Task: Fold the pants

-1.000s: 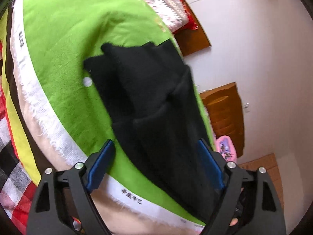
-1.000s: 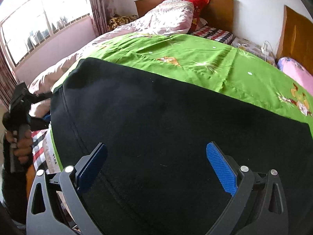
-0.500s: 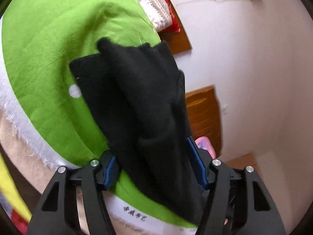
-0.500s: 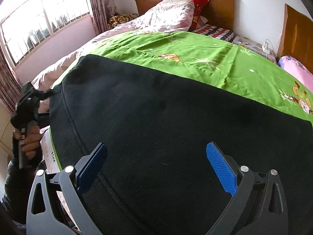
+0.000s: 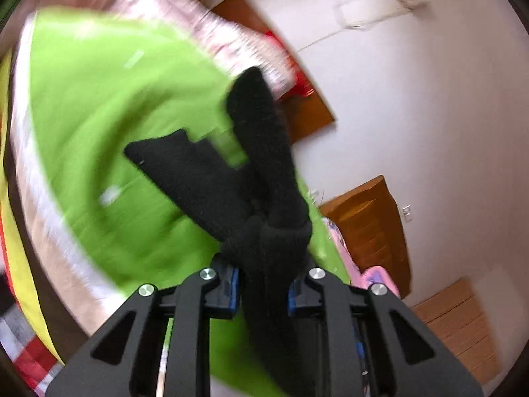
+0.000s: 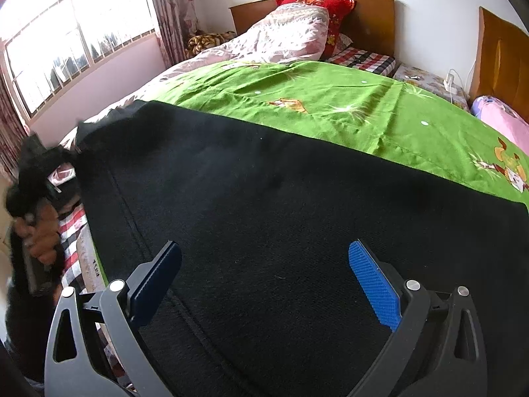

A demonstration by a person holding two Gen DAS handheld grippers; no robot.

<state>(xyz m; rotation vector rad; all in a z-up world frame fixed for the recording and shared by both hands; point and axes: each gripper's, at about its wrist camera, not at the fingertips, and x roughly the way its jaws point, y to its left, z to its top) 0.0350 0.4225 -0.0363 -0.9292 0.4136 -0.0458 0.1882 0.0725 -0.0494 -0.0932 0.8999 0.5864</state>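
Pants: black pants (image 6: 281, 218) lie spread over the green sheet (image 6: 330, 99) at the foot of the bed; one end is bunched and raised off the sheet in the left wrist view (image 5: 261, 178); the rest lies flat and wide under the right tongs

Left tongs: the left tongs (image 5: 263, 287) have just been closing and now pinch a gathered wad of the black cloth between the blue pads; the picture is smeared, so the exact edge held cannot be told

Right tongs: the right tongs (image 6: 264, 281) stand wide apart above the flat cloth; nothing is gripped between them

Done: one end seized and lifted, by the look of it; no finished fold shows

Left: carrying the held end across onto the flat part, laying it square, then any further fold; most of the task seems ahead

Risk: the bunched grip may drop the layers unevenly
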